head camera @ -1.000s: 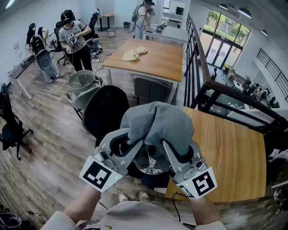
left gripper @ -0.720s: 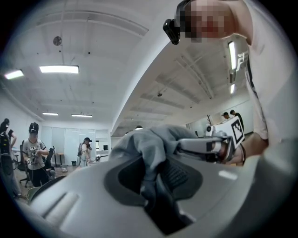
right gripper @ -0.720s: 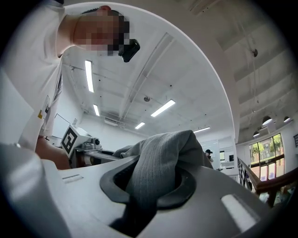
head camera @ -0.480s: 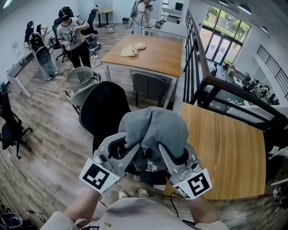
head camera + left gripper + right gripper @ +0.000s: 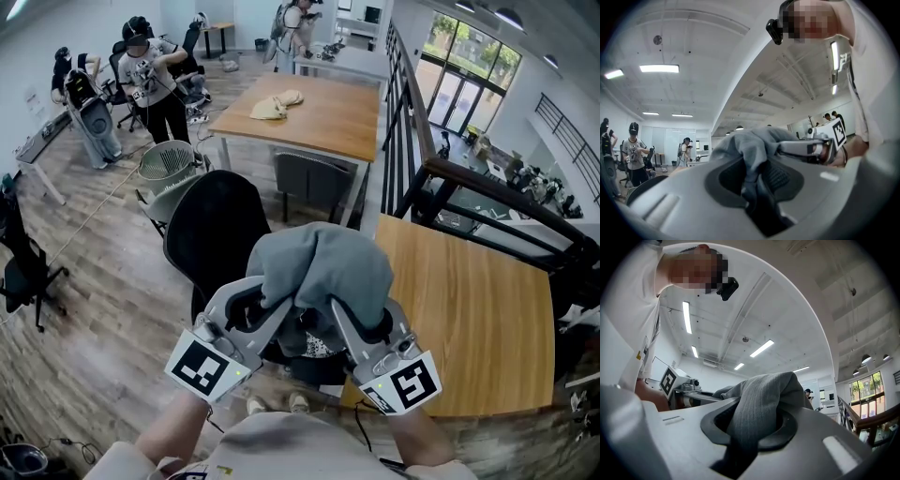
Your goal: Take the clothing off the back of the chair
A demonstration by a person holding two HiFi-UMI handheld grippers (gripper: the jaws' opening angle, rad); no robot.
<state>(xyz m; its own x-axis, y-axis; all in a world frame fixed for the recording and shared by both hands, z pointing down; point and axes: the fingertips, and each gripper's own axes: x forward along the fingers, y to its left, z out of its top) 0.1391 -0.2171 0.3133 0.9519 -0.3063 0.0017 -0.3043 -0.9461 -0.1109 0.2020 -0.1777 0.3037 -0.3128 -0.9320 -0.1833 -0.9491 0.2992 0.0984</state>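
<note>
A bunched grey garment hangs in the air between both grippers, in front of me and above the black chair. My left gripper is shut on its left part; grey cloth fills the space between those jaws. My right gripper is shut on the right part, with ribbed grey fabric pinched between its jaws. The garment is clear of the chair's back. Both gripper tips are hidden under the cloth.
A wooden table stands to the right, beside a black railing. Another wooden table with a beige cloth lies farther off. A mesh bin stands behind the chair. Several people work at the far left.
The chair and room have slid slightly in the head view since a second ago; the garment and both grippers hold the same grip and pose.
</note>
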